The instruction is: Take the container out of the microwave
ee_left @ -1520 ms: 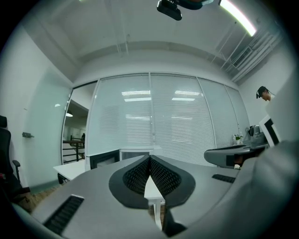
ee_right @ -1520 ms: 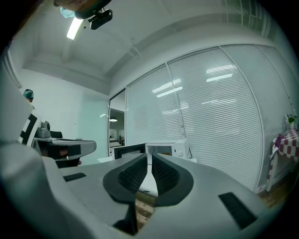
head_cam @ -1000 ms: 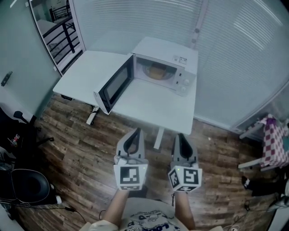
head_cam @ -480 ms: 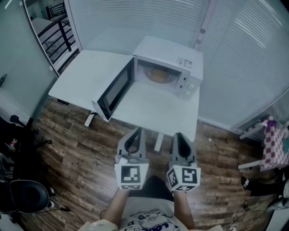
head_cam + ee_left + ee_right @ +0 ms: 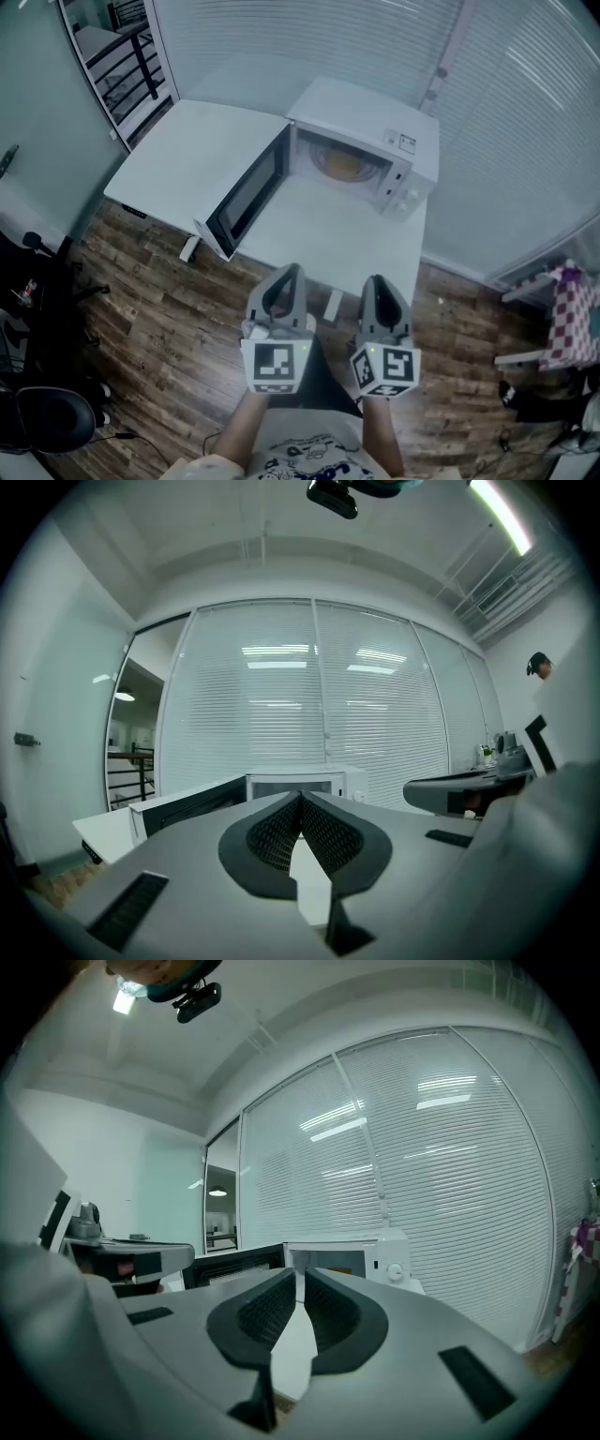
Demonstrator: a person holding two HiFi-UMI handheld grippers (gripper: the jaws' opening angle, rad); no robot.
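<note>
Looking down through the head view, I am seeing the container [image 5: 342,166] as a yellowish, rounded shape sitting inside the microwave [image 5: 380,117]. Its door [image 5: 246,192] is standing open to the left. The microwave is resting on the far right part of a white table [image 5: 187,155]. The container is too blurred and shadowed for me to be telling its material, whether it has a lid, or what it is holding.

I am holding both tools on the near side of the table, over the wooden floor [image 5: 159,319], well apart from the microwave and pointing toward it. The left gripper [image 5: 286,272] is showing its jaws pressed together at the tips with nothing between them. The right gripper [image 5: 377,281] is showing its jaws drawn almost together, only a thin slit remaining, equally empty. In both gripper views the jaws are covering the lower part of the microwave.
</note>
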